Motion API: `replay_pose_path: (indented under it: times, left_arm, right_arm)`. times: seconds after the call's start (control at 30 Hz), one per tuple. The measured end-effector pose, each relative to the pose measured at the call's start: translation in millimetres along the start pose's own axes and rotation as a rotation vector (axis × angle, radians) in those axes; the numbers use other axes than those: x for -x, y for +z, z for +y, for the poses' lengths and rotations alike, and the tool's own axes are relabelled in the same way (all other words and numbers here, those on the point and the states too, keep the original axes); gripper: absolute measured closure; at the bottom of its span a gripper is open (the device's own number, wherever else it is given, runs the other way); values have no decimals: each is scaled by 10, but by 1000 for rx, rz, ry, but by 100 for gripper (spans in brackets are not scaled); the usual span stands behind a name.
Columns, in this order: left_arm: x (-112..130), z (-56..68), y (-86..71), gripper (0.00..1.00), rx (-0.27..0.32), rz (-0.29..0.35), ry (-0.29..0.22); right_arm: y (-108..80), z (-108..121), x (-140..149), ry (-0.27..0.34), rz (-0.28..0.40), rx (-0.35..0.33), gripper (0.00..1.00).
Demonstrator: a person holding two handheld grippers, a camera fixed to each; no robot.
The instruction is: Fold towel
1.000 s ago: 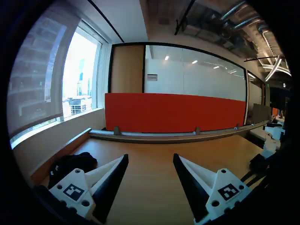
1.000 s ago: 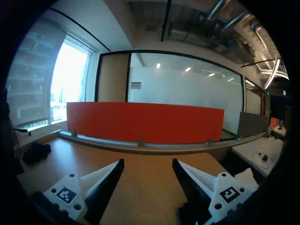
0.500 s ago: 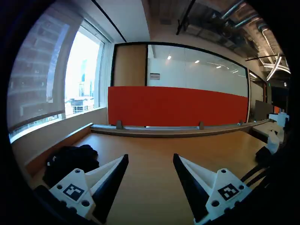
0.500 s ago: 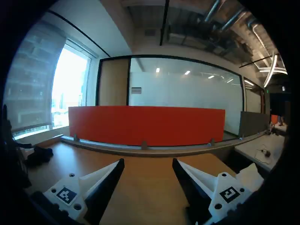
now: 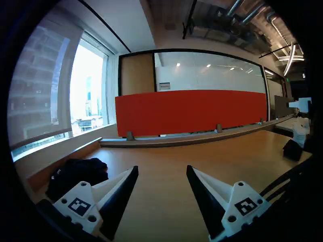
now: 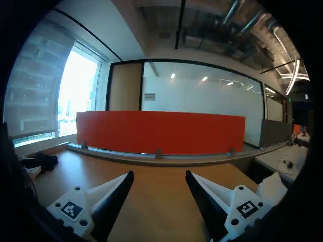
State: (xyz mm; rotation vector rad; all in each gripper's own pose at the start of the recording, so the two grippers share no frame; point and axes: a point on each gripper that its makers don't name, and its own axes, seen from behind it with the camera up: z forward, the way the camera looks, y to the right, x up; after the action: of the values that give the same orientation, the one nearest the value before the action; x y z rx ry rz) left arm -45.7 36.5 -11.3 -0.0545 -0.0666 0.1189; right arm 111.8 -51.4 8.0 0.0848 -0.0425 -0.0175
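Grippers both released: left gripper (image 5: pixel 161 167) and right gripper (image 6: pixel 159 172) have jaws wide apart w/ nothing between, held level over the desk (image 5: pixel 169 153), facing the orange partition (image 5: pixel 189 111). I judge this a ready pose, pre-grasp. Towel is prob. the dark cloth heap (image 5: pixel 76 171), bunched at desk's window-side edge, near left gripper. Right gripper view puts it farther off and adds a white crumpled item (image 6: pixel 272 187); can't tell what.

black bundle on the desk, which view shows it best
Left gripper view: the black bundle sits near and large at lower left. The right gripper view shows it small, far off at the left edge.
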Motion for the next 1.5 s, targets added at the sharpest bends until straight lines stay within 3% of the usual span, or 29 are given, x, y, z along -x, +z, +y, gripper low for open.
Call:
replay_pose_path:
  times: [0.4, 0.7, 1.5]
  left_arm:
    - [220, -145, 36, 12, -22, 54, -14]
    - [292, -148, 58, 12, -23, 81, -37]
    - [321, -229, 65, 12, -28, 73, -62]
  right_arm:
    - [18, -129, 194, 1, 1, -16, 0]
    - [14, -95, 324, 1, -11, -9, 0]
    - [27, 10, 442, -2, -24, -1, 0]
